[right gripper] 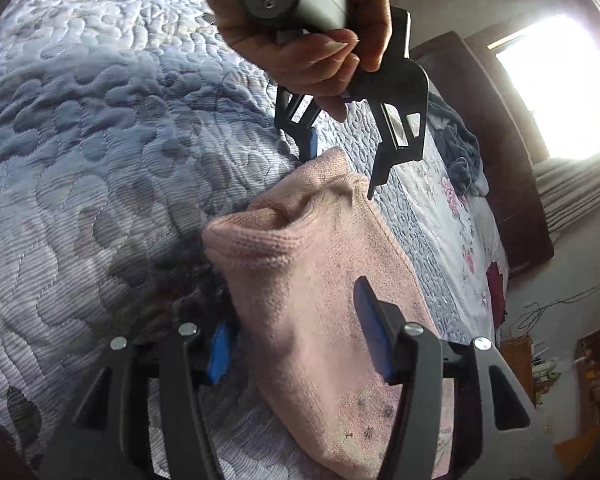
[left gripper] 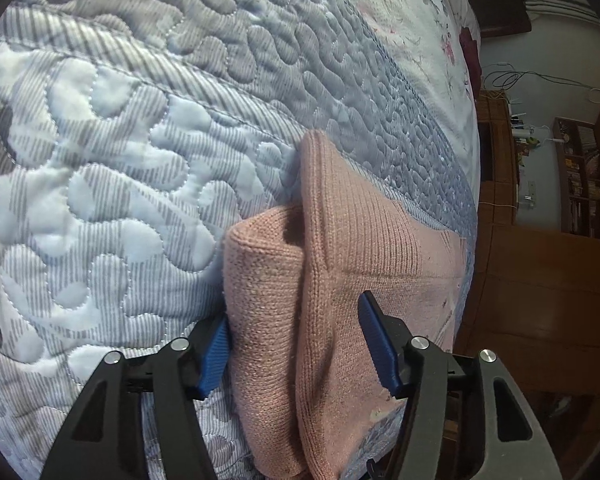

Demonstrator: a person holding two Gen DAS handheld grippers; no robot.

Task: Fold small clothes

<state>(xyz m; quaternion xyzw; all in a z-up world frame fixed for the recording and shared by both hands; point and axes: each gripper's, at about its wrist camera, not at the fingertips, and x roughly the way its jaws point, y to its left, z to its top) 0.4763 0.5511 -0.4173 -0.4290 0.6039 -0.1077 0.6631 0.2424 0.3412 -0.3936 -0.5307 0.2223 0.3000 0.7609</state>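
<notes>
Pink knit thing on the bed, both grippers parked at it with jaws wide open.

The pink knit garment (left gripper: 340, 272) lies bunched and partly folded on the quilted bedspread (left gripper: 120, 160), close to the bed's edge; the left gripper (left gripper: 296, 344) straddles one end of it, blue pads either side, jaws spread and not pinching anything; the right gripper (right gripper: 296, 332) does the same at the opposite end, also spread, fabric between the pads but not clamped; from the right wrist view a hand (right gripper: 320, 40) holds the left gripper's handle above the far end; a grey-blue cloth heap (right gripper: 460, 152) sits further up the bed; wooden shelves (left gripper: 580, 176) stand off beside it.
</notes>
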